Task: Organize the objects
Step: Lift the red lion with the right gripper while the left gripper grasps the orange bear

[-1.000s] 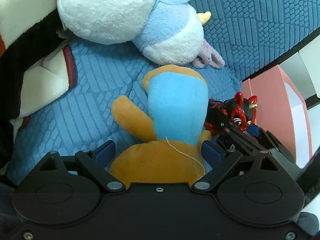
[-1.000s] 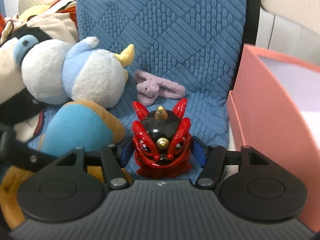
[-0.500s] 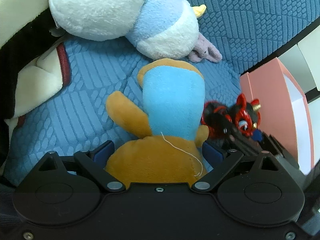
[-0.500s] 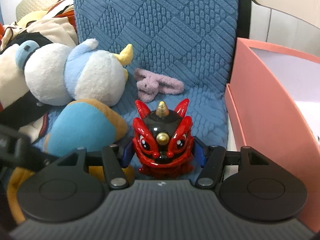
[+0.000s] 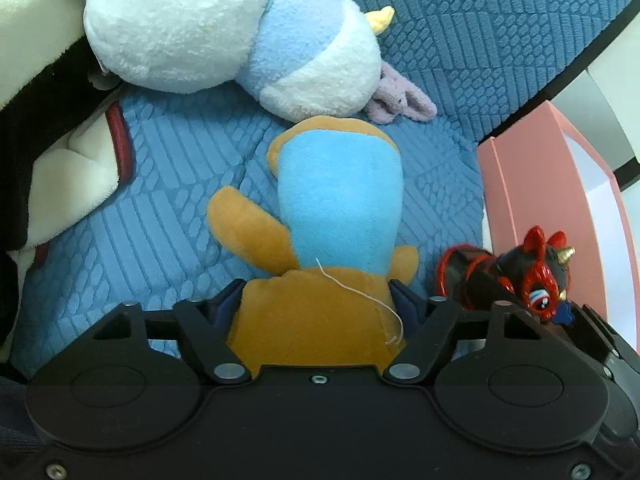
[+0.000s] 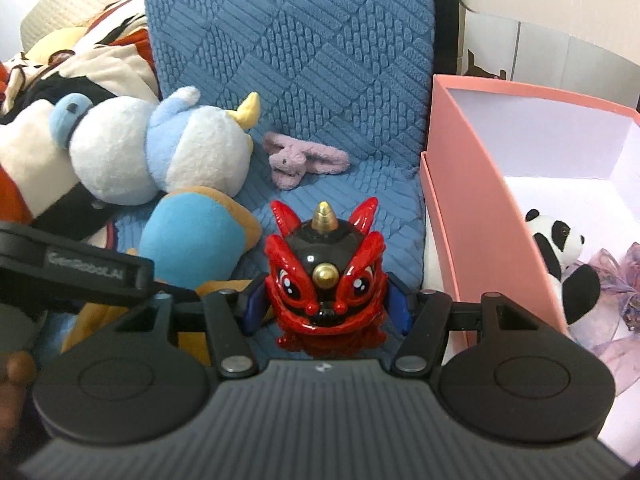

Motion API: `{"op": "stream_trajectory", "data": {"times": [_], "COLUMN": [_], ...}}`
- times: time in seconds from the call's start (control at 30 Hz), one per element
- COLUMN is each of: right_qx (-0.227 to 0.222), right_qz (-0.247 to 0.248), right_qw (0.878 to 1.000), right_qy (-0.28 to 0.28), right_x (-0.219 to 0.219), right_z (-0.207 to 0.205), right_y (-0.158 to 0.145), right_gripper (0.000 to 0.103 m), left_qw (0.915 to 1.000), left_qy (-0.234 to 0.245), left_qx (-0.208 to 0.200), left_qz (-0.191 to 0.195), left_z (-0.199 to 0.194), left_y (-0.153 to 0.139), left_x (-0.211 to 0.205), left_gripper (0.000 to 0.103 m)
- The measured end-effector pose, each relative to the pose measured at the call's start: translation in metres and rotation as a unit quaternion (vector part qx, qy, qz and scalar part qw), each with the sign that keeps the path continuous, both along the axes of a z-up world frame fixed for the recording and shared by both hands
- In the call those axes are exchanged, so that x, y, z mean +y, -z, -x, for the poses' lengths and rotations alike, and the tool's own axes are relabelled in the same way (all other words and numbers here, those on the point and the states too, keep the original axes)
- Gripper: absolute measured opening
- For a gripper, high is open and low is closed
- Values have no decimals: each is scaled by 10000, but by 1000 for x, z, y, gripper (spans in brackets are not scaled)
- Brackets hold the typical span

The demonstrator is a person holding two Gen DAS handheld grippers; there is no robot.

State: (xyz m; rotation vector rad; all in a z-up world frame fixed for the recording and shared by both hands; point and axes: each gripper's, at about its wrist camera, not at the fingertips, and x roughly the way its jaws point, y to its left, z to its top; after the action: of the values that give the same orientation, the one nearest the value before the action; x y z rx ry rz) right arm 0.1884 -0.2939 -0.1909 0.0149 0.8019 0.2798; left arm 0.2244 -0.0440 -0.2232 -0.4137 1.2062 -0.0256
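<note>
My left gripper (image 5: 316, 304) is shut on an orange and blue plush toy (image 5: 336, 216) that lies on the blue quilted seat (image 5: 168, 184). My right gripper (image 6: 326, 308) is shut on a red and black lion figurine (image 6: 326, 276) and holds it above the seat, next to the pink box (image 6: 472, 208). The figurine (image 5: 524, 276) and the box (image 5: 536, 200) also show at the right of the left wrist view. The plush (image 6: 192, 236) shows at the left of the right wrist view.
A white and pale blue penguin plush (image 5: 248, 32) and a small purple bunny (image 5: 400, 98) lie at the back of the seat. A panda plush (image 6: 560, 256) and a sheer purple bow (image 6: 624, 292) lie inside the box. More soft toys are piled at the left (image 6: 60, 92).
My right gripper has risen with the lion figurine and moved toward the pink box, so the box's inside comes into view. My left gripper holds the plush and has shifted only slightly.
</note>
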Motion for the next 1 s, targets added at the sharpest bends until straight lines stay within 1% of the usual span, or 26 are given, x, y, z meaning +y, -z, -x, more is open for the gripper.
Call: {"op": "stream_trajectory", "data": {"times": [0.23, 0.33, 0.47, 0.6, 0.73, 0.93, 1.0], "right_qx": [113, 97, 89, 107, 20, -25, -44], "right_qz": [89, 126, 52, -119, -122, -201, -220], "right_qw": [9998, 9997, 9997, 9997, 9997, 9997, 9997], "right_qy": [-117, -195, -217, -210, -228, -140, -84], "right_x": [-7, -8, -13, -22, -31, -48, -54], "right_z": [24, 29, 30, 27, 25, 21, 20], "right_y": [-10, -21, -41, -62, -82, -108, -116], "right_gripper": [63, 63, 63, 63, 63, 63, 63], "left_qw": [9996, 9992, 9987, 9981, 9973, 9949, 9941], "left_qy": [162, 235, 319, 412, 535, 668, 732], "left_qx": [-94, -129, -189, -230, -306, -412, -465], "left_qz": [211, 299, 360, 393, 401, 635, 659], "left_z": [16, 21, 22, 23, 24, 17, 14], "left_y": [-11, -18, -31, -46, -63, -94, -103], "left_x": [1, -1, -8, -14, -21, -29, -36], "left_gripper": [66, 66, 66, 66, 66, 67, 67]}}
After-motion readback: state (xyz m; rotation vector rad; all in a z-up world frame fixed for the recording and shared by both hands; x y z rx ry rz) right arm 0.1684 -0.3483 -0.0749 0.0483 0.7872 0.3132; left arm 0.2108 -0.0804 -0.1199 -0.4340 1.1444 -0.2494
